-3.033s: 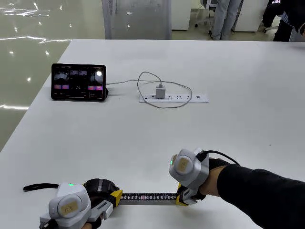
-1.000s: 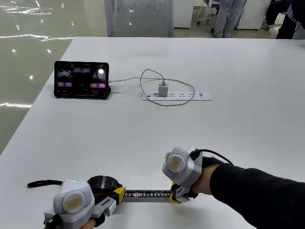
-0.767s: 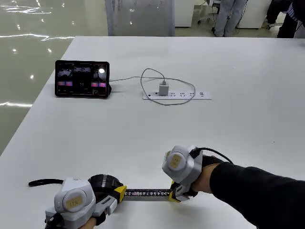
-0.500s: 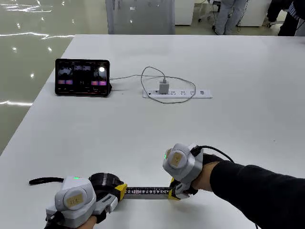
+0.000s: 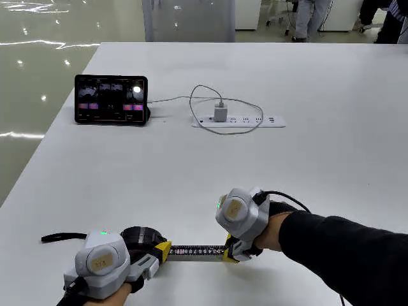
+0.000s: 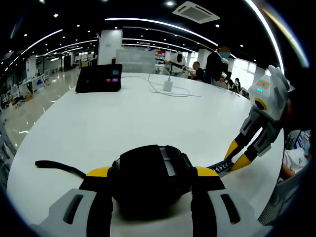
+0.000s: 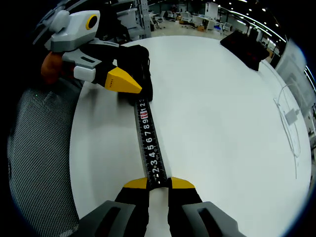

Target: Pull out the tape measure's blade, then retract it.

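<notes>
Large open-plan lab or office hall, not a home. Big white worktable [image 5: 268,172] on a glossy polished floor [image 5: 38,70]. A tablet [image 5: 111,100] stands propped on the table, cabled to a charger [image 5: 220,113] plugged into a power strip [image 5: 239,120]. Long ceiling light strips [image 6: 163,23] and a ceiling air vent [image 6: 196,12]. People [image 6: 217,61] stand at the far side, with more desks and equipment [image 7: 182,17] further back.

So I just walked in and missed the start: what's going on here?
A person with a gripper in each hand is working a tape measure on a white table. The left gripper clamps the black case, and the right gripper pinches the end of the blade, which lies pulled out a short way between them. A tablet and a power strip sit farther back, untouched.
</notes>
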